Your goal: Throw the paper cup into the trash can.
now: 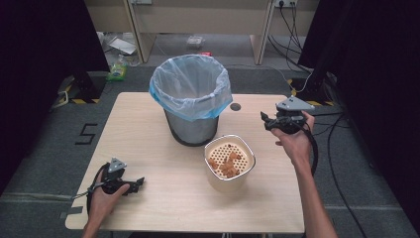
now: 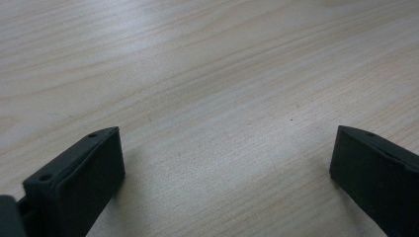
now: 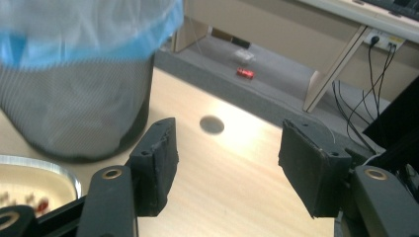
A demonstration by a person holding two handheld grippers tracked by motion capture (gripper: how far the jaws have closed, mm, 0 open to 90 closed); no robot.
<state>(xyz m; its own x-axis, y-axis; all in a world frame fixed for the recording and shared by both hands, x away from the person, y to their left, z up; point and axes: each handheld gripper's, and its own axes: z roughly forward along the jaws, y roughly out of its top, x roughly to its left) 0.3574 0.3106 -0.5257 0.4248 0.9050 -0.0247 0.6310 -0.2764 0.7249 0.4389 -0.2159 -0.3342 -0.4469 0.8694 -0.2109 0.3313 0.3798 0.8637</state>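
Note:
A mesh waste bin [image 1: 192, 99] lined with a blue-white plastic bag stands at the table's far middle; its side [image 3: 74, 98] looms at the left of the right gripper view. In front of it sits a cream strainer bowl [image 1: 229, 161] holding several orange-brown bits; its metal rim [image 3: 44, 165] peeks in low left. My right gripper [image 1: 265, 120] hovers open at the right of the bin, jaws apart over bare wood [image 3: 227, 148]. My left gripper [image 1: 138, 183] rests low at the front left, open, with only tabletop between its jaws [image 2: 225, 163].
The light wooden table [image 1: 148, 148] has a dark round cable hole [image 1: 235, 106] behind the bowl, seen also as the hole [image 3: 212, 124]. Beyond the far edge are grey floor, desk legs, cables [image 1: 292, 29] and a small red object [image 3: 245, 73].

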